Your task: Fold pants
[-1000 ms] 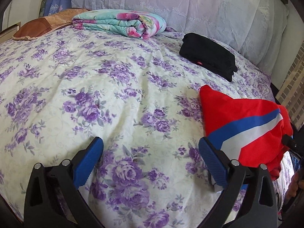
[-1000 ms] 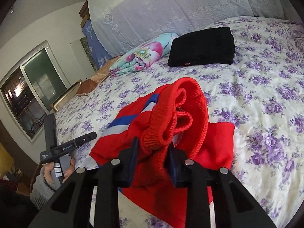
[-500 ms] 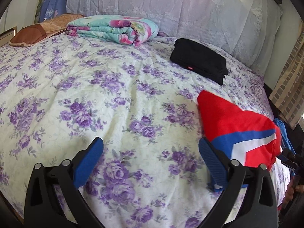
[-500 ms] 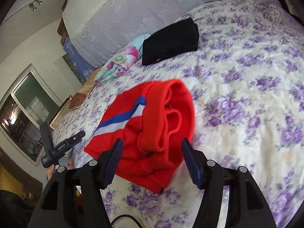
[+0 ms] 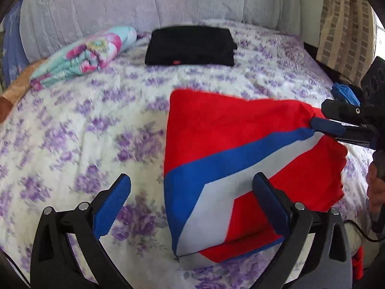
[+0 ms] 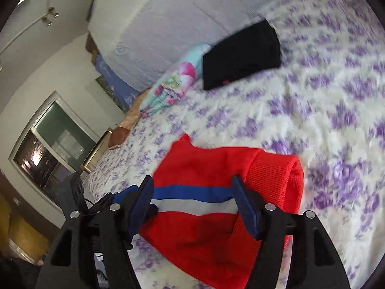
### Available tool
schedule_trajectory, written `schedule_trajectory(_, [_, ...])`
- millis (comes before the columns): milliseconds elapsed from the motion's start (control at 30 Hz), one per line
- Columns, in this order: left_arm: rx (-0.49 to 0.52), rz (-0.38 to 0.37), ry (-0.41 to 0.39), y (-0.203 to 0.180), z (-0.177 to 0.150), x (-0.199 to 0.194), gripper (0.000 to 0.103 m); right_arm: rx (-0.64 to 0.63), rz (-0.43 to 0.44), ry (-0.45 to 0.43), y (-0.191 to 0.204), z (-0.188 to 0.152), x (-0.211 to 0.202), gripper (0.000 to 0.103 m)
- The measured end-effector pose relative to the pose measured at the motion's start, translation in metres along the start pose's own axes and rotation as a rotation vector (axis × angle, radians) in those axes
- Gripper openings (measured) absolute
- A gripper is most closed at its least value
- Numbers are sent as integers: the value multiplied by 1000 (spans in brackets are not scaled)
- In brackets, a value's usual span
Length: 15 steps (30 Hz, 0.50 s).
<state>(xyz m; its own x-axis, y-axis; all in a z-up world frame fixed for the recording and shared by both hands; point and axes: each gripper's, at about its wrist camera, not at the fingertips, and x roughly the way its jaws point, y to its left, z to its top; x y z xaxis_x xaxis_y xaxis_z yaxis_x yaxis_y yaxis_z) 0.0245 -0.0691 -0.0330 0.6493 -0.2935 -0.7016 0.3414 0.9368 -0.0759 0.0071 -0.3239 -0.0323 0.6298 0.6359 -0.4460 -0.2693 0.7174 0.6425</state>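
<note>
Right gripper (image 6: 191,180) has just let go: its fingers, clamped on the bunched red cuff a second ago, have been opening and now stand wide, with the pants (image 5: 216,132) lying under and between them and neither pad pressing as far as the right wrist view shows. Left gripper (image 5: 191,177) has swung across too, from bare bedspread to right over the garment, its fingers spread wide and gripping nothing, one of them above the red cloth. So, by my reading, one fold is laid down and both hands are free to line up the next.

And the pants themselves: they sit on the bed (image 5: 72,132) close to its front edge, toward the right-hand corner. Red, with a blue and pale stripe that bends into a chevron where the cloth doubles over. A clean folded edge runs down the left side, but the ribbed cuff (image 6: 274,175) bulges up in a roll, so this bundle is not flat yet.
</note>
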Motion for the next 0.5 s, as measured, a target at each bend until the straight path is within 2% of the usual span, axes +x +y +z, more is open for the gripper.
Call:
schedule_trajectory(67, [-106,-95,37,20,-2,7,99,23,37,-6,-10,-2,-5,52])
schedule_trajectory(167, [-156,-156,56,31,-1,9,99,72,49,12,-11,1,-9,51])
schedule_trajectory(233, [-160,-128,14,34,-5,-1,99,39,-8,18,7,9,-10,53])
schedule_trajectory(333, [-172,-49,-49,48,-12,-21,99,-143,-57,17,55,23,-3,70])
schedule_trajectory(400, [-208,-6,-51,64,-17,-29,99,-238,-48,48,86,30,15,74])
schedule_trajectory(500, [-284,30,-40,92,-27,-31,99,-258,8,121,114,37,58,78])
